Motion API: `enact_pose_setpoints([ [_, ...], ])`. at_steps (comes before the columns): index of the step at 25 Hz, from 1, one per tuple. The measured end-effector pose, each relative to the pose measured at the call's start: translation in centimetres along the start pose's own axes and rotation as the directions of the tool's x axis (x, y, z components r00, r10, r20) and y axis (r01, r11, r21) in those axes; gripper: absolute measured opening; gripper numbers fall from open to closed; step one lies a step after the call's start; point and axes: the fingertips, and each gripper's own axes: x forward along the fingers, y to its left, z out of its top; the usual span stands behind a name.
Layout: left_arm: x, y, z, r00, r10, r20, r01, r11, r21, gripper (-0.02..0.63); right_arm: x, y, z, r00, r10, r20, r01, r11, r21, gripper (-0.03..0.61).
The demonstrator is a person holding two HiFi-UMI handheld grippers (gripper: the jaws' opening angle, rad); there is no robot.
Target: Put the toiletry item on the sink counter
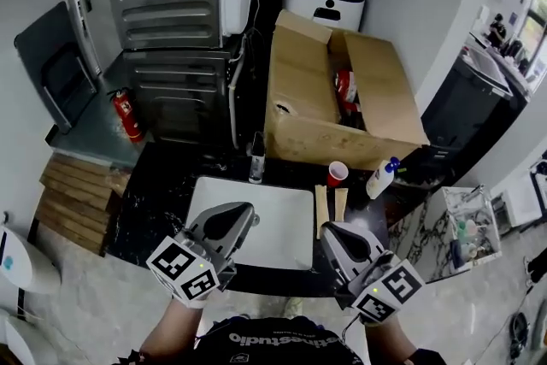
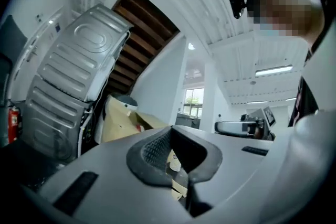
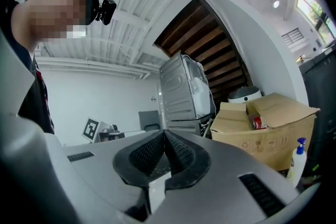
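Task status, open to judgement: left tongs (image 1: 229, 216) and right tongs (image 1: 344, 237) closed, empty, at 6 o'clock of white rectangular sink basin (image 1: 273, 218); white blue-topped plastic spray bottle (image 1: 382, 178), likely the toiletry item, stands on black marble desk (image 1: 154, 201) at basin's 2 o'clock, either placed or untouched.

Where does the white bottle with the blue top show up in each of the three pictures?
Head view: the bottle is right of centre, just right of the red cup.
Left gripper view: not in it.
Right gripper view: the bottle is at the lower right edge, in front of the box.
Shared landmark: the cardboard box.
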Motion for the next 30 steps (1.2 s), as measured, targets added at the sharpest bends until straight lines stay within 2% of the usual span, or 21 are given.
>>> enact_pose_setpoints([
  [2,-0.5,-1.0,0.8,0.999,-0.051,-0.002,0.051,0.997,0.061,0.014,-0.2,0.7,-0.1,1.000,-0.022,0.000,0.022,1.000,0.005,0.038],
  [5,-0.9,-1.7,1.2,0.998,-0.067,-0.009,0.068,0.989,0.129,0.014,-0.4,1.6,-0.5,0.999,-0.044,-0.012,0.044,0.999,0.002,0.038],
  [13,-0.7,-3.9,0.9,0.982,-0.188,0.009,0.187,0.979,0.084,0.014,-1.1,2.6,-0.7,0.998,-0.065,-0.020,0.065,0.998,-0.017,0.038],
  [20,-0.2,-5.3,0.8,0.972,-0.236,0.004,0.235,0.968,0.085,0.014,-1.0,2.8,-0.4,0.999,-0.047,-0.003,0.047,0.999,-0.024,0.038],
  [30,0.7,-5.4,0.6,0.974,-0.225,-0.001,0.225,0.972,0.072,0.014,-1.3,2.3,-0.5,1.000,-0.023,-0.002,0.023,0.999,-0.032,0.038],
])
